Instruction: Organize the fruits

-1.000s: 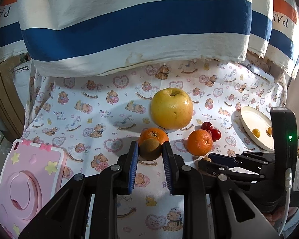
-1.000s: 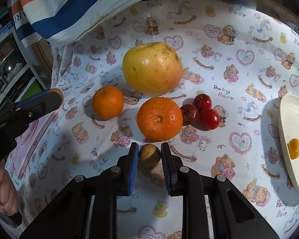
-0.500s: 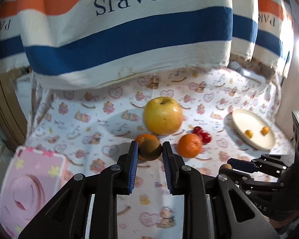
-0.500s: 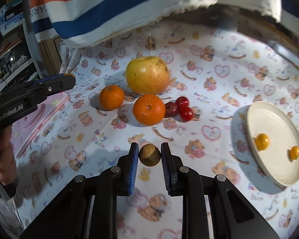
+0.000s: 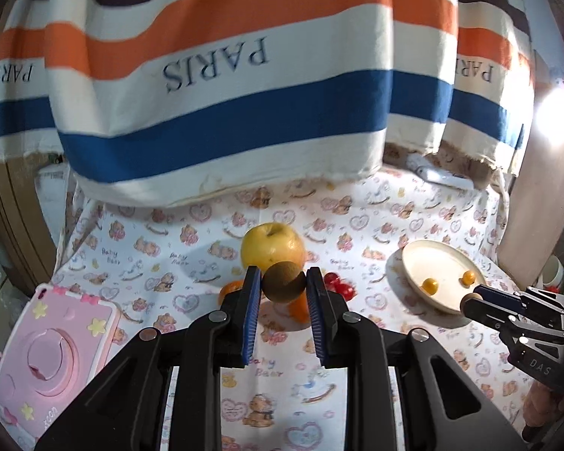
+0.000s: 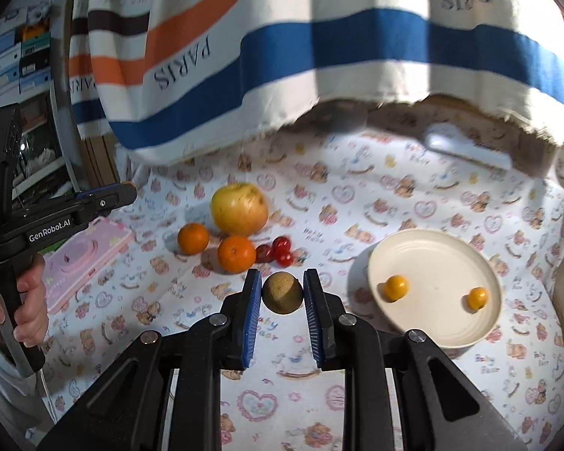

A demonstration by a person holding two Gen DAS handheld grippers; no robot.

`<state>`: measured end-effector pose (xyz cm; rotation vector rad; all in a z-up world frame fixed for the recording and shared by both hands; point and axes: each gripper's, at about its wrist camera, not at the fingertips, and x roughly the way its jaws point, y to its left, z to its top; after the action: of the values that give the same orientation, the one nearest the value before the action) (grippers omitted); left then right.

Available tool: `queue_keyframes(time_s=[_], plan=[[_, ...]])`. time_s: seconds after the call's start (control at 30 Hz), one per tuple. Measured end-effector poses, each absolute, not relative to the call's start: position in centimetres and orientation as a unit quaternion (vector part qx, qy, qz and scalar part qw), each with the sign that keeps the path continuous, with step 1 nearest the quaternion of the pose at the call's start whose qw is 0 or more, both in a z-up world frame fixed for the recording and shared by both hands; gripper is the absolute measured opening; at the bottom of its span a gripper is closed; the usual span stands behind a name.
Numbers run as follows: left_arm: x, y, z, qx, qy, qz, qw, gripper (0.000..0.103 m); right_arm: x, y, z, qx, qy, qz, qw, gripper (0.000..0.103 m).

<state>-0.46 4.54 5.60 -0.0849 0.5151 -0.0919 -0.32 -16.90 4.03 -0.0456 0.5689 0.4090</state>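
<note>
A home: a baby-bear cloth (image 6: 394, 195) under the grippers, a striped towel (image 5: 222, 86) ahead, stacked storage boxes (image 6: 18, 56) far left.

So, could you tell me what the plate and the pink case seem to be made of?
Plate: probably glazed ceramic or melamine; cream, smooth, with a soft sheen. Pink case: likely soft silicone; matte, with rounded moulded edges and raised stars.
</note>
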Motion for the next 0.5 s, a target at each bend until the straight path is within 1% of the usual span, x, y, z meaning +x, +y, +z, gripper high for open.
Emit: queue_keyframes(time_s=[0.27,0.5], plan=[[-2.3,0.0,9.4,-0.012,0.216,-0.068,0.974,0.023,-2.1,-20.2,7.1,-0.007,0.215,0.176,0.961,0.024],[-0.8,-5.0,10.9,-0.010,0.198,-0.105,0.975,0.023,-1.7,-24.5,9.9,0.027,0.172,0.147,0.974,0.024]])
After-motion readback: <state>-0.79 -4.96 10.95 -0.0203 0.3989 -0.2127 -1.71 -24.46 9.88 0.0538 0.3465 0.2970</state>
